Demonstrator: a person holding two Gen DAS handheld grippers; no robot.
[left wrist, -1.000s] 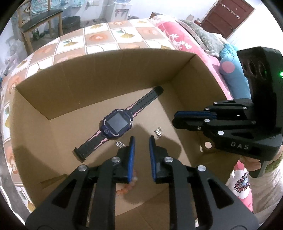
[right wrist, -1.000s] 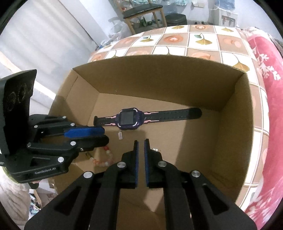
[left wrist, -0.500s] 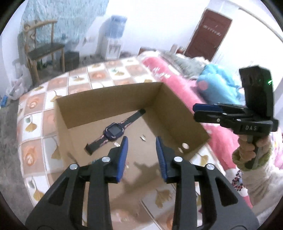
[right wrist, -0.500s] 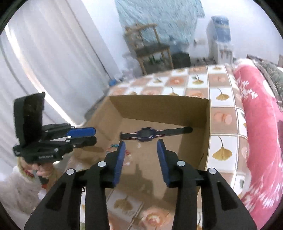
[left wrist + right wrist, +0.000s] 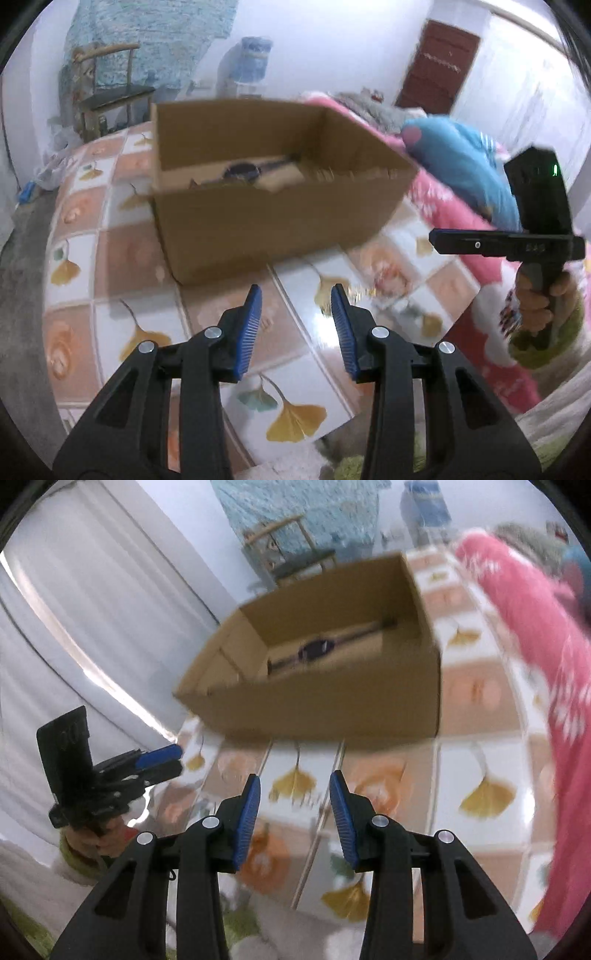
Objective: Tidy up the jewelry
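Both grippers have pulled back out of the cardboard box (image 5: 258,218). The left gripper (image 5: 295,325), fingers spreading, and the right gripper (image 5: 294,806), fingers released, hold nothing; the watch (image 5: 316,649) lies inside, seemingly stowed.

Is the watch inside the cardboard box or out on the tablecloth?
Inside. The watch lies flat on the floor of the open cardboard box, its strap stretched along the bottom; both views show it below the rim.

Bed under a glossy checked cover (image 5: 110,258) with ginkgo-leaf and peach squares, open cardboard box (image 5: 266,225) standing on it, pink floral blanket (image 5: 546,657) along one side
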